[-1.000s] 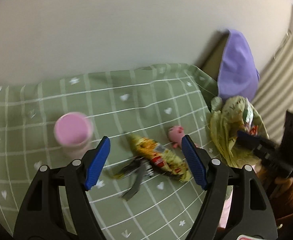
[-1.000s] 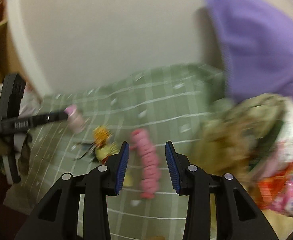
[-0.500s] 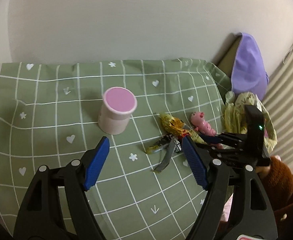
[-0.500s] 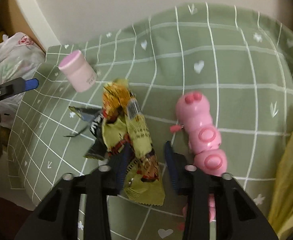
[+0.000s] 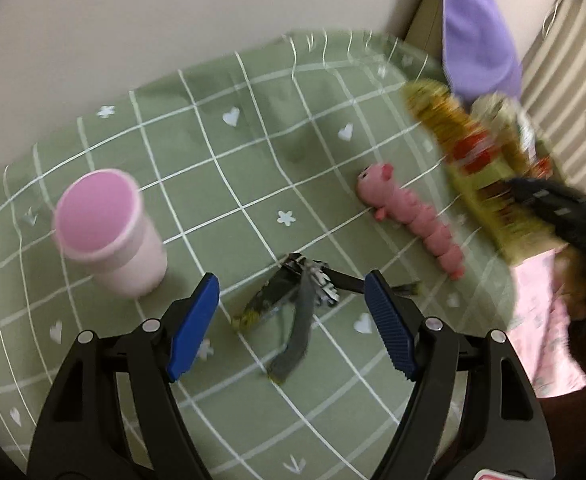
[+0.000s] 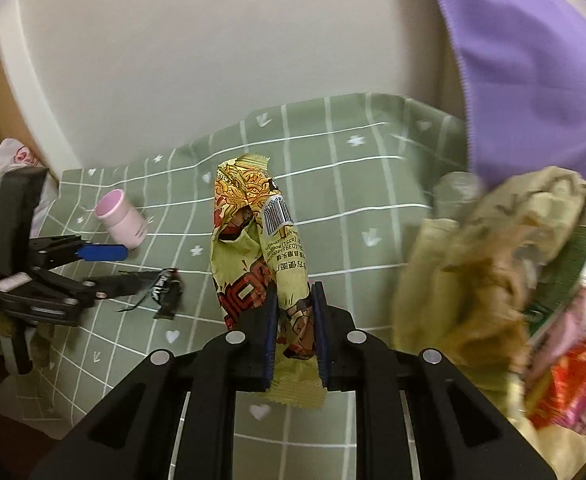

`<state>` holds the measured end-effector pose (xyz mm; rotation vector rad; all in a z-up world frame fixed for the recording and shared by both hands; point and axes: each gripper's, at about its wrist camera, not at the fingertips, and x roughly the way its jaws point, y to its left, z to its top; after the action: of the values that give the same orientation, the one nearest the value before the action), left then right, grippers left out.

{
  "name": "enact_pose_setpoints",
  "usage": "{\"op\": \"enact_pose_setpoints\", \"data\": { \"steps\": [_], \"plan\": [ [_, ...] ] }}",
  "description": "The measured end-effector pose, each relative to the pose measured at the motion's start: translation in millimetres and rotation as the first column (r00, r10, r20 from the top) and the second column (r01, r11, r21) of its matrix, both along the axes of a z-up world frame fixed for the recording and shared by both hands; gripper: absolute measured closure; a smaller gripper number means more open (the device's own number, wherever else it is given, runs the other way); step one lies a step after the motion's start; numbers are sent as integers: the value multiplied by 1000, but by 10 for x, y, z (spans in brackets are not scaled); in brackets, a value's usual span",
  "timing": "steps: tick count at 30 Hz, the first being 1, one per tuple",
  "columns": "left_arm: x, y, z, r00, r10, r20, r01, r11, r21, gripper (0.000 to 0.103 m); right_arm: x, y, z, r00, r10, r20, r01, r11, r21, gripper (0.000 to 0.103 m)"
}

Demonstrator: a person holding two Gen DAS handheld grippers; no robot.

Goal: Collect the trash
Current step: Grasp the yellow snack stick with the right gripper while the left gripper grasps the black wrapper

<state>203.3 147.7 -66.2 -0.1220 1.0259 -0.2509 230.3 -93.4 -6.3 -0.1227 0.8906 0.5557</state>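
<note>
The right gripper (image 6: 295, 330) is clamped on a crumpled yellow-green foil snack wrapper (image 6: 259, 240), its blue-padded jaws pinching the lower third of the packet. The wrapper stands nearly upright between them, lifted off the green checked tablecloth (image 6: 345, 184). Its top carries orange-gold artwork, a white barcode panel sits on its right fold, and red lettering runs across the middle; the bottom crimped edge hangs below the pads. In the left wrist view the same wrapper (image 5: 469, 160) shows as a blurred streak at the far right, above the cloth's edge.

To the right in the right wrist view sits a crumpled yellowish plastic trash bag (image 6: 489, 264), already holding colourful packaging; whether the wrapper is over its mouth is hard to tell through the blur.

The left gripper (image 5: 293, 320) has its jaws spread wide with nothing between the pads, low above a torn dark wrapper scrap with a grey strip (image 5: 297, 304) that lies flat on the cloth. A pink plastic caterpillar toy (image 5: 413, 220) lies to the right of that scrap, apart from it, and a pale pink cylindrical cup with a pink lid (image 5: 109, 232) stands upright on the left. A purple fabric cushion (image 6: 533, 72) leans at the far right corner.
</note>
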Motion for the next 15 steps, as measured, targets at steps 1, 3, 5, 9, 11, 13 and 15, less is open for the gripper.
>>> {"op": "enact_pose_setpoints", "data": {
  "steps": [1, 3, 5, 9, 11, 13, 15],
  "plan": [
    [32, -28, -32, 1000, -4, -9, 4, 1000, 14, 32, -11, -62, 21, 1000, -13, 3, 13, 1000, -5, 86],
    [78, -67, -101, 1000, 4, -24, -3, 999, 35, 32, -29, -135, 35, 999, -32, 3, 32, 999, -3, 86],
    [100, -54, -173, 999, 21, -46, -20, 999, 30, 32, -40, -188, 29, 999, -50, 3, 50, 999, 0, 86],
    [84, -88, -223, 999, 12, -49, -9, 998, 60, 32, -31, -170, -33, 997, -76, -9, 76, 997, -1, 86],
    [78, -110, -226, 999, 9, -47, -5, 997, 74, 34, -22, -161, -43, 997, -80, -10, 80, 997, -4, 86],
    [81, -111, -223, 999, 25, -48, -22, 997, 78, 41, -20, -135, -35, 997, -76, -4, 76, 997, -10, 86],
    [90, -147, -228, 998, 34, -55, -31, 998, 59, 50, -28, -117, -15, 997, -71, 6, 71, 997, -17, 86]
  ]
}}
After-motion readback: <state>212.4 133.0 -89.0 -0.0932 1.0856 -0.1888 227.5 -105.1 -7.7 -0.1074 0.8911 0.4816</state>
